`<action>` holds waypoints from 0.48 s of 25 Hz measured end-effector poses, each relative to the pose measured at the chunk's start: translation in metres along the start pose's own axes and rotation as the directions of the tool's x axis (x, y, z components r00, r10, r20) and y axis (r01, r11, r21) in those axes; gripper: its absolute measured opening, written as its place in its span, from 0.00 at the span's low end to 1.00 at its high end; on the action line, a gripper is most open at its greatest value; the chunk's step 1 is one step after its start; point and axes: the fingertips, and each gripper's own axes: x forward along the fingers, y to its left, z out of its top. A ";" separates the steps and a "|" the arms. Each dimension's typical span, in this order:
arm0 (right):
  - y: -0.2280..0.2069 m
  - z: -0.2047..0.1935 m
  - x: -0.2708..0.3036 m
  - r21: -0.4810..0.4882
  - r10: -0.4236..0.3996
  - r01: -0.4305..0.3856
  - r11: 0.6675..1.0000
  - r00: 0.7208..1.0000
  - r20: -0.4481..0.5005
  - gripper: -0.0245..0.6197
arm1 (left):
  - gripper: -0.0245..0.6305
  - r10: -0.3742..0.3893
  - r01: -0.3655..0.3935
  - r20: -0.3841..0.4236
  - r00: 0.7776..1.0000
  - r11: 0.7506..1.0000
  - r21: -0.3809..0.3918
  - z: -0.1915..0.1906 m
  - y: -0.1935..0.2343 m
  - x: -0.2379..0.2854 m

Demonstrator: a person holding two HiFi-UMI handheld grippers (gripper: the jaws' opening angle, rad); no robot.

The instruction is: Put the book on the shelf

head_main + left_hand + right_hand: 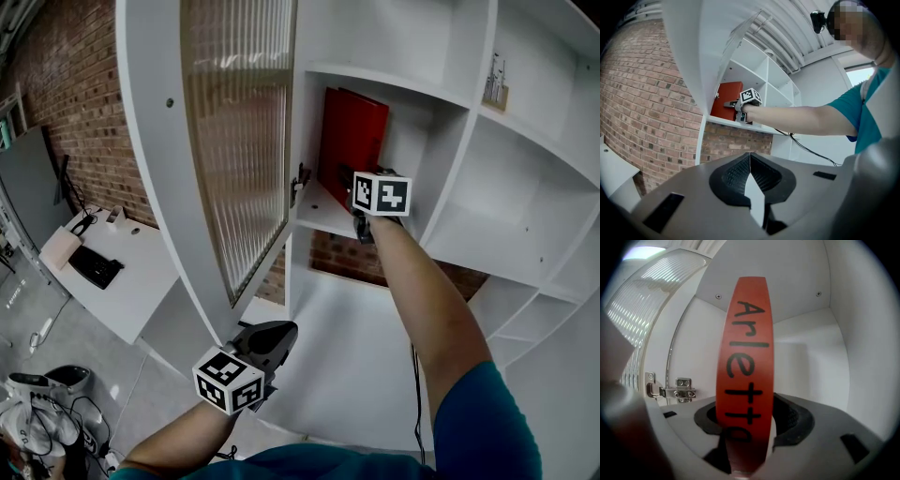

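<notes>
- The right gripper [747,430] is holding its fingers [793,420] spread. A sliver of white is showing between the right-hand pad and the spine, so the pads are not clamping anything.
- The red book [746,357] is standing between those released fingers, spine towards the camera, with black handwritten letters running down it.
- In the head view the red book [354,131] is standing upright on the floor board of a compartment [412,141] in the white shelf unit [525,187]. It is sitting towards the compartment's left side, and the right gripper [354,192] is reaching level into the opening, right in front of the book.
- A metal hinge [677,391] is showing on the compartment's left wall. A ribbed glass door [239,131] is hanging open on that side.
- The person's bare right arm [427,309] is stretching out from a teal sleeve to the gripper.
- The left gripper [750,157] is keeping its fingers [733,176] clenched, the tips meeting with nothing between them.
- In the head view the left gripper [279,333] is hovering low, just below the door's bottom corner and well apart from the book.
- A brick wall [75,84] is showing behind the shelf unit, with a white desk [122,281] against it.
</notes>
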 end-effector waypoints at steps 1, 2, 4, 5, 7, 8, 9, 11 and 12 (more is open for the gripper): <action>-0.003 -0.002 -0.005 0.006 -0.001 0.001 1.000 1.000 -0.002 0.43 | 0.07 -0.004 0.004 0.000 1.000 1.000 -0.001 0.000 0.000 0.000; -0.005 -0.003 -0.011 0.008 -0.007 0.007 1.000 1.000 -0.002 0.44 | 0.07 -0.010 0.010 -0.001 1.000 1.000 -0.002 0.000 -0.001 0.001; -0.010 -0.002 -0.024 0.002 -0.027 0.027 1.000 1.000 -0.003 0.44 | 0.07 -0.024 0.024 -0.003 1.000 1.000 -0.003 0.000 -0.004 0.004; -0.011 -0.002 -0.031 0.001 -0.037 0.037 0.999 0.999 -0.006 0.45 | 0.07 -0.033 0.033 -0.004 0.999 0.999 -0.004 -0.001 -0.006 0.006; -0.010 -0.002 -0.047 0.007 -0.050 0.050 0.999 0.999 -0.011 0.45 | 0.07 -0.054 0.054 -0.005 0.999 0.999 -0.009 -0.002 -0.012 0.011; -0.008 -0.002 -0.055 0.012 -0.050 0.050 0.999 0.999 -0.012 0.45 | 0.07 -0.065 0.065 -0.006 0.998 0.998 -0.012 -0.002 -0.016 0.014; -0.005 -0.002 -0.064 0.016 -0.044 0.044 0.999 0.999 -0.011 0.45 | 0.07 -0.078 0.078 -0.005 0.997 0.997 -0.015 -0.002 -0.020 0.018; 0.004 -0.003 -0.083 0.022 -0.017 0.017 1.000 1.000 -0.007 0.45 | 0.07 -0.108 0.108 -0.005 0.994 0.994 -0.017 -0.001 -0.029 0.027; 0.009 -0.004 -0.094 0.024 0.003 -0.003 1.000 1.000 -0.004 0.45 | 0.07 -0.125 0.125 -0.005 0.992 0.992 -0.017 -0.001 -0.035 0.031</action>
